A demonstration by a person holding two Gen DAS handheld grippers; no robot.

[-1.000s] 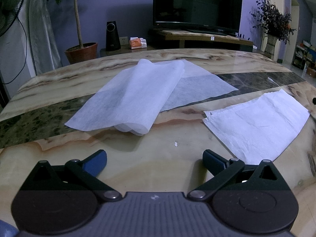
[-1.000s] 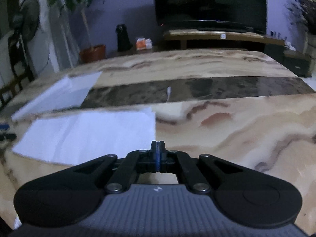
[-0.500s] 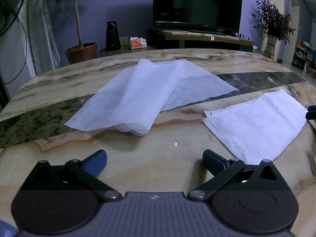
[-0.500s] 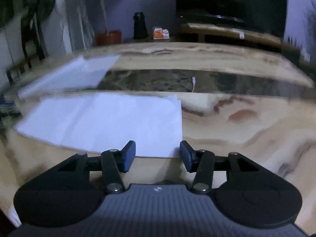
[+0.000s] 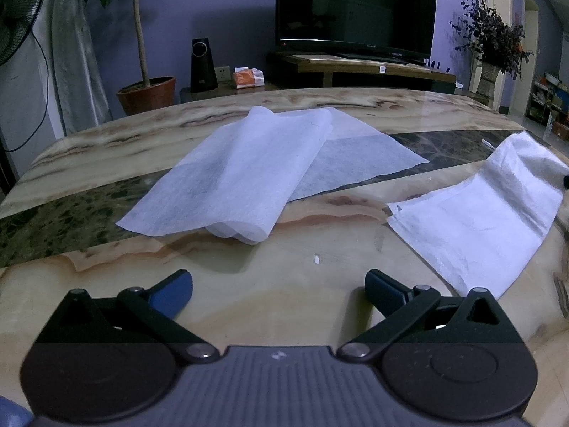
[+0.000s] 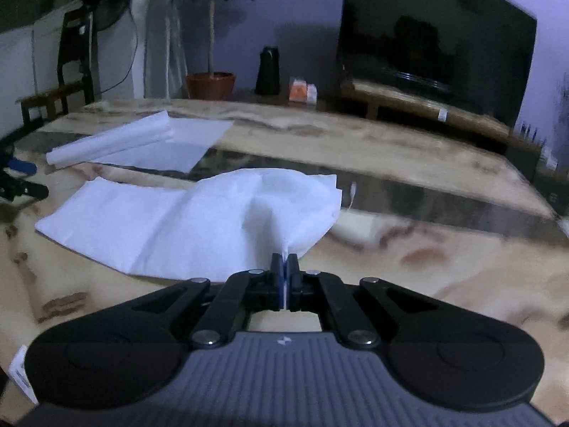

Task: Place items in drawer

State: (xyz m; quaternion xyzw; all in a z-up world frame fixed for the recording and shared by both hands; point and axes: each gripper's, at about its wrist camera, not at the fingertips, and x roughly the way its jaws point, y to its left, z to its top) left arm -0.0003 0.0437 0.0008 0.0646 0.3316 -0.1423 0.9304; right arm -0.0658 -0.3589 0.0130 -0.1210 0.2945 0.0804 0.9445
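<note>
The small white sheet lies on the marble table, and its near right corner is lifted off the stone, pinched between the pressed-together fingers of the right gripper. The right wrist view shows this grip plainly: the fabric rises into a peaked fold straight ahead of the fingertips, while the rest of the sheet stays flat to the left. In the left wrist view the same small white sheet appears at the right edge, its far end raised and creased, but the fingers holding it are almost cut off by the frame, so the grip itself cannot be read there.

The left gripper hovers low over bare table with its fingers spread wide, touching nothing. Ahead of it lies the large folded sheet, doubled over itself across the dark stone band; only this view shows its rounded near fold clearly. The right wrist view shows that large folded sheet farther off at the left, blurred.

Beyond the table stand a television, a potted plant and a fan.
</note>
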